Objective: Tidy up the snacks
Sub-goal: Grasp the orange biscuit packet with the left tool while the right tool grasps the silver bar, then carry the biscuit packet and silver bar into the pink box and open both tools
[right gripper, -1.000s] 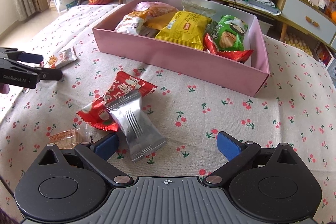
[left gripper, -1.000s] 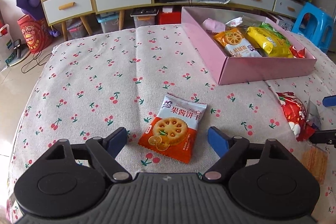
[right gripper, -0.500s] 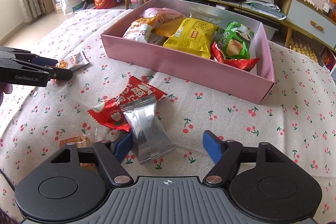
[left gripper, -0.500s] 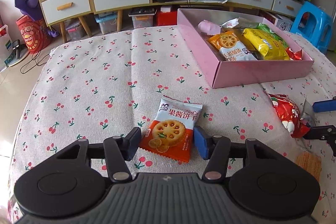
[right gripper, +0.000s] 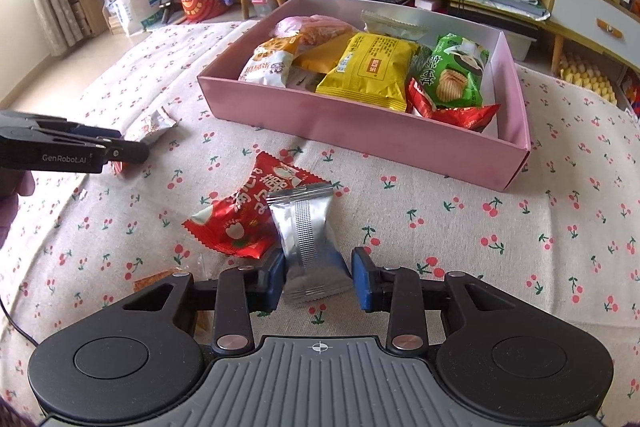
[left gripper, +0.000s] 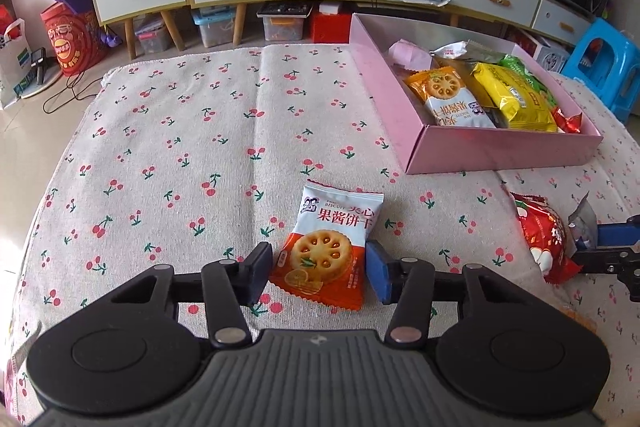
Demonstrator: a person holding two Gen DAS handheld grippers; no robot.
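Left tool (left gripper: 318,269): your pads sit either side of the biscuit packet (left gripper: 330,245), not yet pinching.
Right tool (right gripper: 318,281): pads flank the silver packet (right gripper: 310,247), small gap remaining.
Location: both packets lie on the table (left gripper: 180,147), near the pink box (right gripper: 360,131).
Risk: slick foil may slip out; you could snag the red packet (right gripper: 244,219) beneath.
Axis: each packet's long axis points away from you.
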